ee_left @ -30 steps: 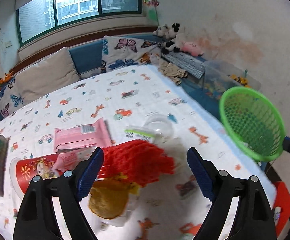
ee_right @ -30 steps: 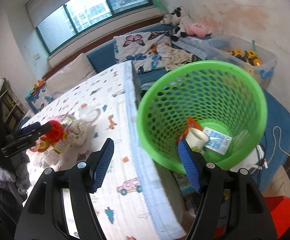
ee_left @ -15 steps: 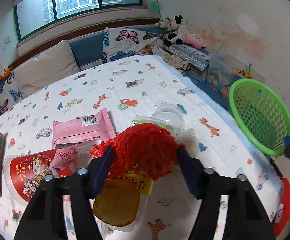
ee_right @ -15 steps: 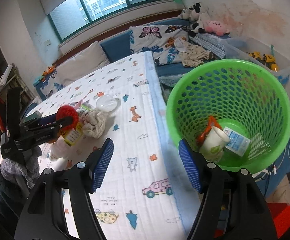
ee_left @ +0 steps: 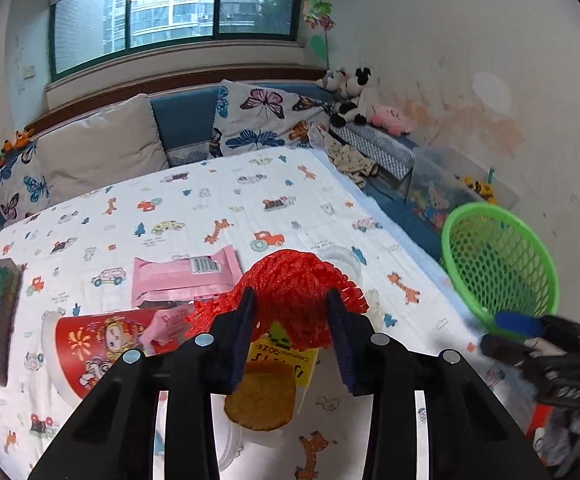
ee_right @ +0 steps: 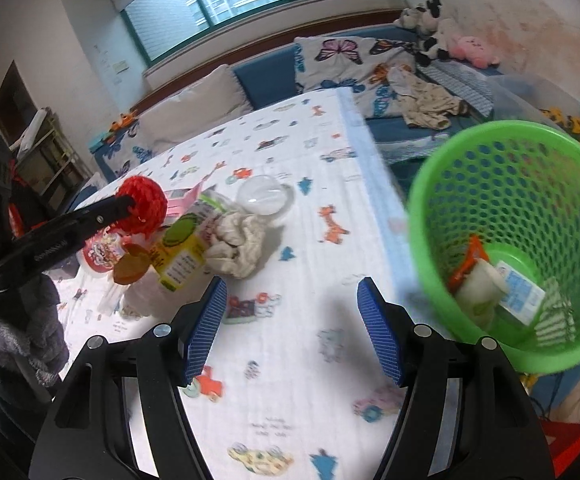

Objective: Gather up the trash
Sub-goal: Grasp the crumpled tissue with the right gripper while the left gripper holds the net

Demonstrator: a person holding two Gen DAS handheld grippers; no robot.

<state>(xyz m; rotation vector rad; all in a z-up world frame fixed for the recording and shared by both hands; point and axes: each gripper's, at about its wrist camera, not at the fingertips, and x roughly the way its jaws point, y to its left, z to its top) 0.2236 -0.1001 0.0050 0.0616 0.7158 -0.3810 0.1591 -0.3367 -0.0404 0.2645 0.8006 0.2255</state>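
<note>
Red foam netting (ee_left: pixel 297 288), springy and open-meshed, bunched into a soft dome between the closing jaws of the left gripper (ee_left: pixel 291 320) — pads already pressing into both flanks, so pinched, though not firmly yet. Lifted just above the yellow-labelled cup (ee_left: pixel 286 354) with its round brown lid (ee_left: pixel 260 400); pink foil wrapper (ee_left: pixel 184 276) and glossy red paper bowl (ee_left: pixel 98 344) left of the netting. Green perforated basket (ee_left: pixel 497 264) well to the right of the netting, off the bed's edge. Risk, as a judgement: mesh compressing and slipping out, or a loose strand snagging the cup and tipping it.

Seen from the right wrist: right gripper (ee_right: pixel 291 332) spread wide, nothing between its ribbed blue pads, hovering over the printed cotton sheet (ee_right: pixel 309 360). Netting at far left, clamped in the other tool; crumpled white tissue (ee_right: pixel 236 246) and clear plastic dome lid (ee_right: pixel 264 200) right of the netting. Basket further right, holding a paper cup and cartons — a swing could knock it.
</note>
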